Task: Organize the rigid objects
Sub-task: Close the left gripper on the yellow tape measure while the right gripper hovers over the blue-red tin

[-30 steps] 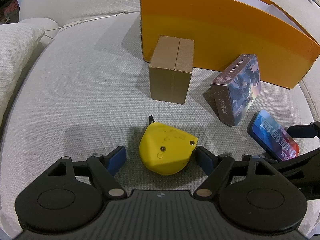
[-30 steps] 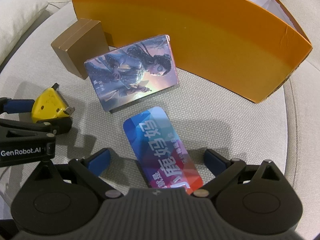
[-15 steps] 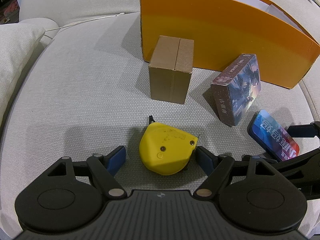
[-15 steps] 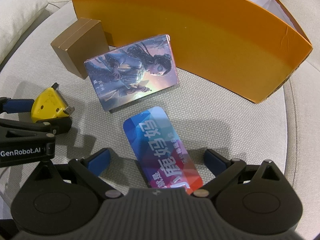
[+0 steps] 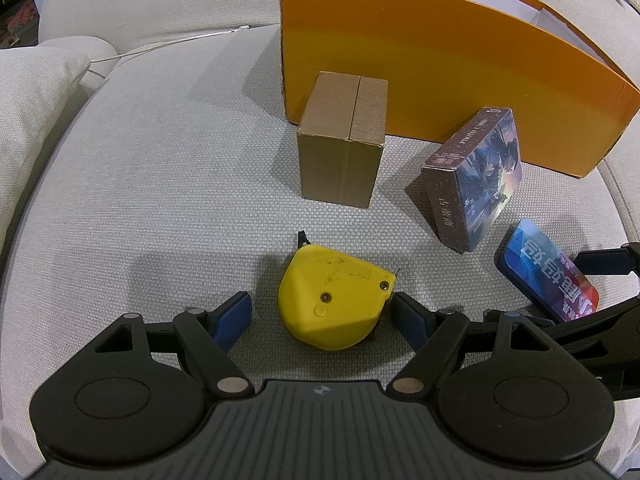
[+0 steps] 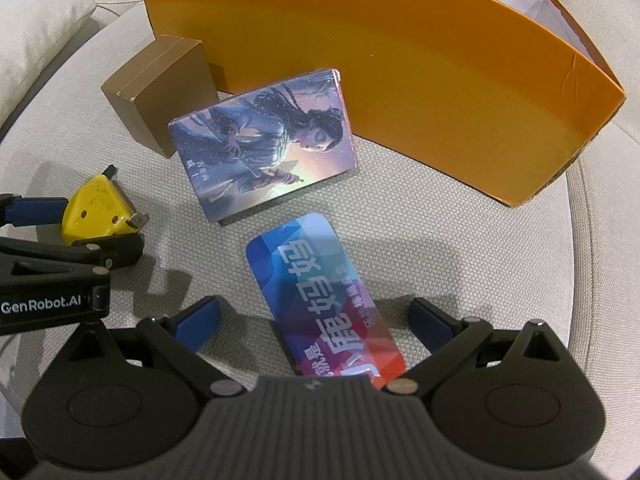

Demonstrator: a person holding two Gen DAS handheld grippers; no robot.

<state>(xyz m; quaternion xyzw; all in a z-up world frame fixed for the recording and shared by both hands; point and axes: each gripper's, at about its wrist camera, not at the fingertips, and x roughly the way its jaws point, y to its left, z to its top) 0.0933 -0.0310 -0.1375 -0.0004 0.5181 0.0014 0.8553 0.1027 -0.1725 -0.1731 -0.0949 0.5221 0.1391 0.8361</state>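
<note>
A yellow tape measure (image 5: 334,304) lies on the grey sofa cushion between the open jaws of my left gripper (image 5: 322,314); it also shows in the right wrist view (image 6: 94,210). A flat blue-and-red phone-shaped box (image 6: 324,300) lies between the open jaws of my right gripper (image 6: 316,320); the left wrist view shows it (image 5: 548,270) at the right. A picture card box (image 6: 264,148) leans behind it, also in the left wrist view (image 5: 476,180). A brown carton (image 5: 344,140) stands before the orange box (image 5: 440,68).
The orange box (image 6: 400,64) is open-topped and stands at the back of the cushion. A pillow (image 5: 24,120) lies at the left. A white cable (image 5: 160,46) runs along the sofa back. The left gripper body (image 6: 52,276) sits close to my right gripper.
</note>
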